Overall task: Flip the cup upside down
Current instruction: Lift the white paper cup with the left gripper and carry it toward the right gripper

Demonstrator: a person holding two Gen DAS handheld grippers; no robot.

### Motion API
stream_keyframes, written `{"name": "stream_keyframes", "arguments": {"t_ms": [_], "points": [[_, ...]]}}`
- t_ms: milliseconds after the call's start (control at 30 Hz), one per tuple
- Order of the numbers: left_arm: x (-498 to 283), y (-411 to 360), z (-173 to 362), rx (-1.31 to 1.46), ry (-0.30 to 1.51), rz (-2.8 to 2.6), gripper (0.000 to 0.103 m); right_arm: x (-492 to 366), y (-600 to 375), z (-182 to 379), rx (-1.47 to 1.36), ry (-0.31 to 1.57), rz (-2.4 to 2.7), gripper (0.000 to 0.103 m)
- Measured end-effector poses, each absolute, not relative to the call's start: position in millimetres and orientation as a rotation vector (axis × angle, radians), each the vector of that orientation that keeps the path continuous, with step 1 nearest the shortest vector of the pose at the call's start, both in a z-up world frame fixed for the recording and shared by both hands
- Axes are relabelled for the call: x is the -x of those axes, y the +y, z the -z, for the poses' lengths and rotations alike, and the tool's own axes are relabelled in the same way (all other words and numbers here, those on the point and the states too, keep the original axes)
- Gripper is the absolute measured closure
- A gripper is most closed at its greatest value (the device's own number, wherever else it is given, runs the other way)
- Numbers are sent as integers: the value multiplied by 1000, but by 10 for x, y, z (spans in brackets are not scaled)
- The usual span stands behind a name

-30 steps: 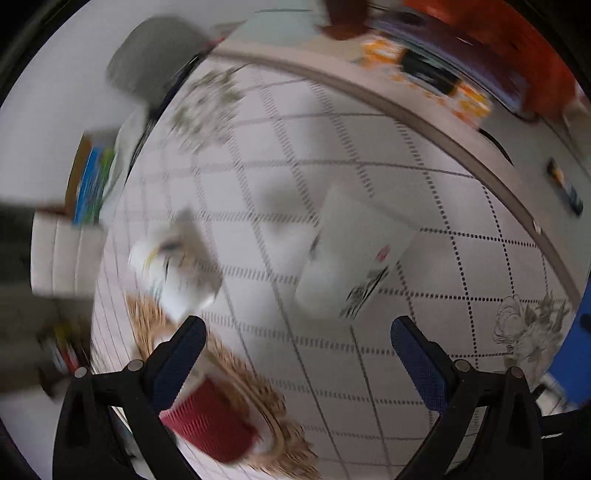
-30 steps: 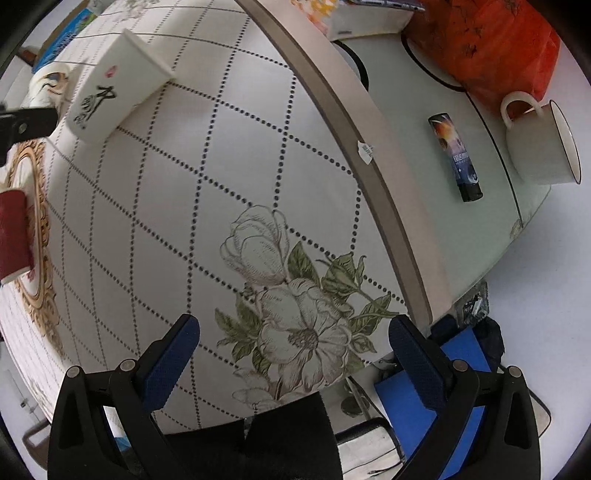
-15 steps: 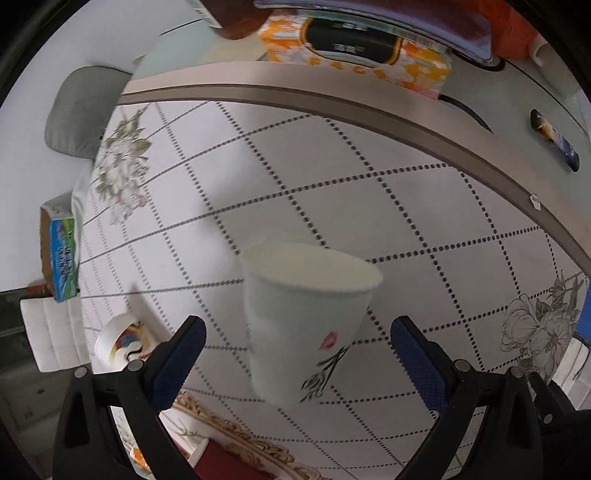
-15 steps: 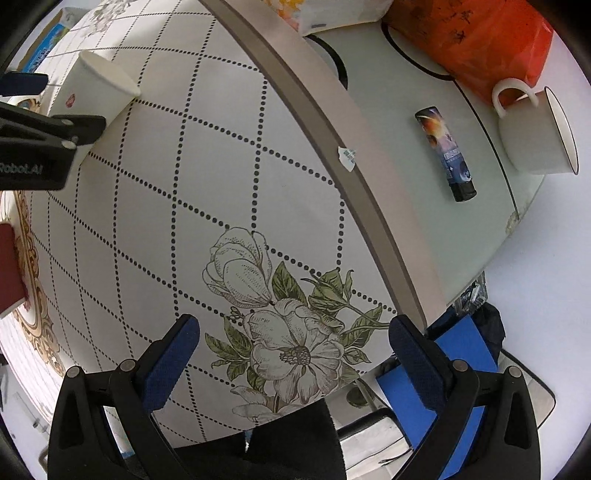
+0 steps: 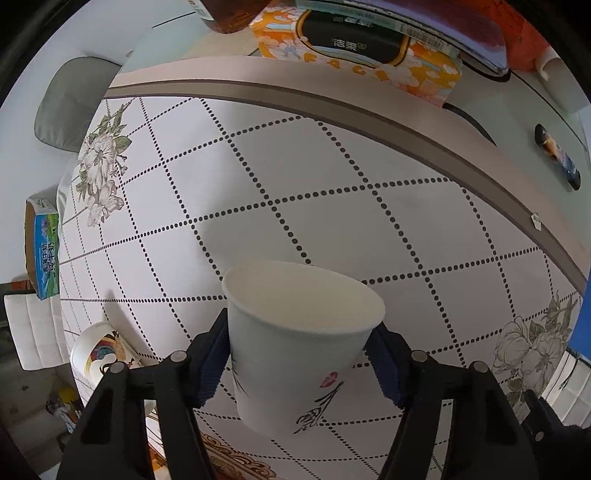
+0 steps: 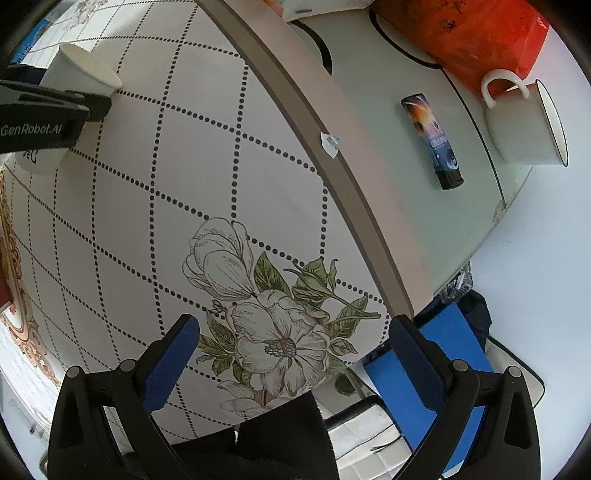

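Note:
A white paper cup (image 5: 295, 350) with black brush writing and a red seal stands upright, mouth up, on the dotted-diamond tablecloth (image 5: 332, 184). My left gripper (image 5: 301, 354) is shut on the paper cup, its blue pads (image 5: 212, 354) pressed against both sides below the rim. The cup also shows in the right wrist view (image 6: 79, 74), held by the left gripper's black arm. My right gripper (image 6: 291, 362) is open and empty, over the flower print near the table's edge.
A second printed paper cup (image 5: 94, 354) and a brown woven mat (image 5: 236, 465) lie at the lower left. An orange tissue box (image 5: 365, 48) stands at the back. A white mug (image 6: 524, 118), a dark lighter (image 6: 432, 140) and an orange bag (image 6: 472, 33) sit on the glass.
The left gripper has moved in around the white paper cup and closed on it; its jaws were open a second ago. The right gripper has shifted only slightly.

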State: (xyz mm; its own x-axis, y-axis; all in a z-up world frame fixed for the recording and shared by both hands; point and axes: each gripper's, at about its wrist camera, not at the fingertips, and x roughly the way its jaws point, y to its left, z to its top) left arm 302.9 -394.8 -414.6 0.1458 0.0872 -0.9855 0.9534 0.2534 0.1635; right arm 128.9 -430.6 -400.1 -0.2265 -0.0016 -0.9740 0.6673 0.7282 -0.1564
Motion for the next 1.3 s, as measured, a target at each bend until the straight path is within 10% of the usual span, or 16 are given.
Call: {"name": "stream_keyframes", "arguments": {"t_ms": [1300], "points": [[-2731, -1494, 3792, 15, 1872, 305, 39, -1148, -3871, 3710, -367, 1674, 423, 0]]}}
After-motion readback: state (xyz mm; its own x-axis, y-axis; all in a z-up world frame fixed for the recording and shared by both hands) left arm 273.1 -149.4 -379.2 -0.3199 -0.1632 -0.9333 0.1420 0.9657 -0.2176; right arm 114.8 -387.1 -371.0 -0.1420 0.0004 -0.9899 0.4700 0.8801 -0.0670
